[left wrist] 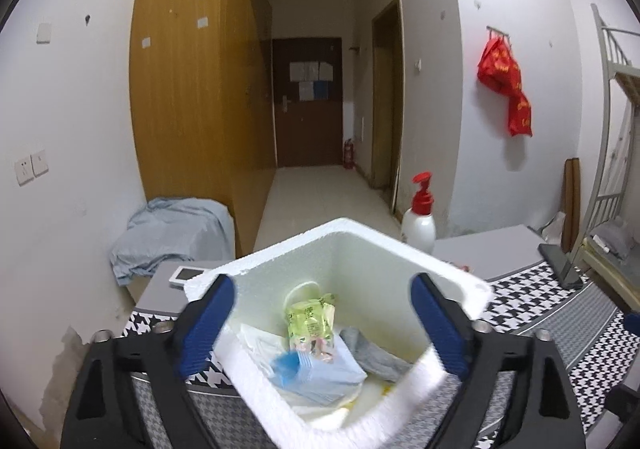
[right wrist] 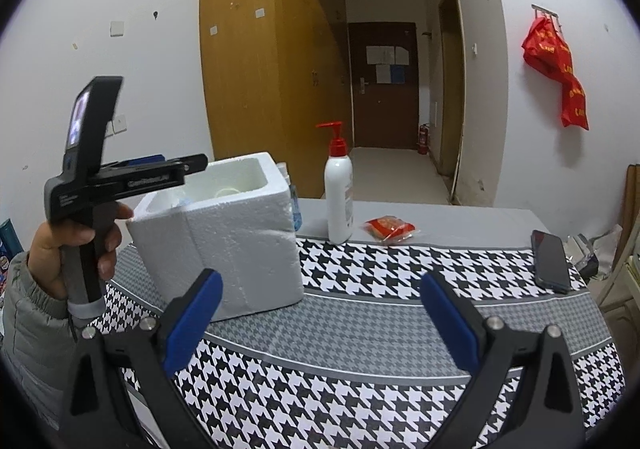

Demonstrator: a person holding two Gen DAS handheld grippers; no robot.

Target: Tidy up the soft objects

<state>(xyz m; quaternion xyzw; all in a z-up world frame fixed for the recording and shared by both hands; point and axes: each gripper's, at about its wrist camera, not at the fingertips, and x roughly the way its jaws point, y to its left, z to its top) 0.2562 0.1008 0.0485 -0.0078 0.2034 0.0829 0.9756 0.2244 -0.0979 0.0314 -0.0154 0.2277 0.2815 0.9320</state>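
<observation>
While poised above the foam box (left wrist: 340, 249), left gripper (left wrist: 320, 325) wide open, empty; green packet (left wrist: 310, 319), masks (left wrist: 320, 373), grey sock (left wrist: 376, 355) inside. Right gripper (right wrist: 320, 325) open, empty. Next, probably: red packet (right wrist: 390, 228), far right.

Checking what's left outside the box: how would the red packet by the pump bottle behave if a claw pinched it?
The red packet looks like thin crinkly film, so probably light and floppy. Lying flat on the table, it may slide when nudged.
</observation>
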